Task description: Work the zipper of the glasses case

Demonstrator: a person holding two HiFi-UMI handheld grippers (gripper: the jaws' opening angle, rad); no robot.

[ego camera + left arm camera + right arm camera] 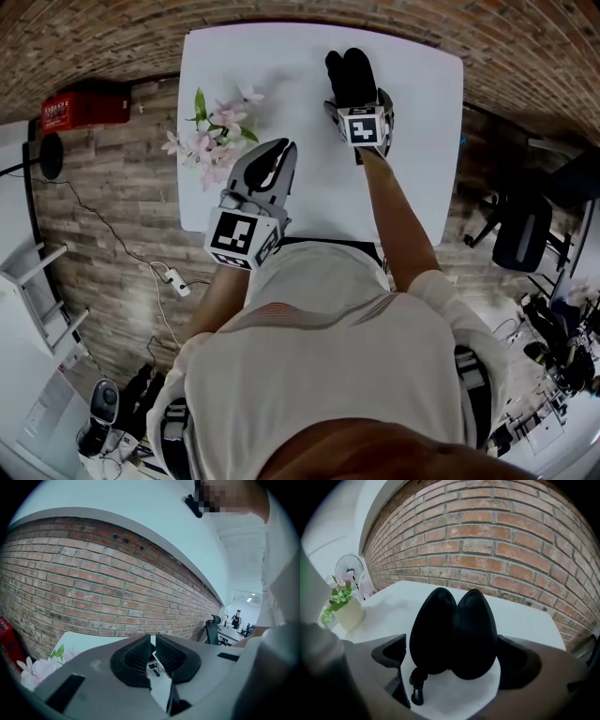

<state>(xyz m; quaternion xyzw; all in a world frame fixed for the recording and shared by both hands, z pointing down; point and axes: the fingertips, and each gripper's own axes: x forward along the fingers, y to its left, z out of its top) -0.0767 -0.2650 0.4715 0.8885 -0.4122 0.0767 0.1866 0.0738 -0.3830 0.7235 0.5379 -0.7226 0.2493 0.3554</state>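
A black zip-up glasses case point(349, 73) stands on edge on the white table point(412, 141), its two shells side by side with the zipper seam between them. In the right gripper view the case point(452, 630) sits between the jaws of my right gripper point(452, 656), which stand wide; a gap shows on the left side, so the pads do not clamp it. A small black clip point(417, 691) hangs from the case's near end. My left gripper point(281, 150) hovers over the table's near-left part, shut and empty point(153, 644).
A pot of pink flowers point(214, 141) stands at the table's left edge, close to my left gripper. A brick wall runs behind the table. A red box point(84, 105) and a black office chair point(525, 234) stand on the floor to either side.
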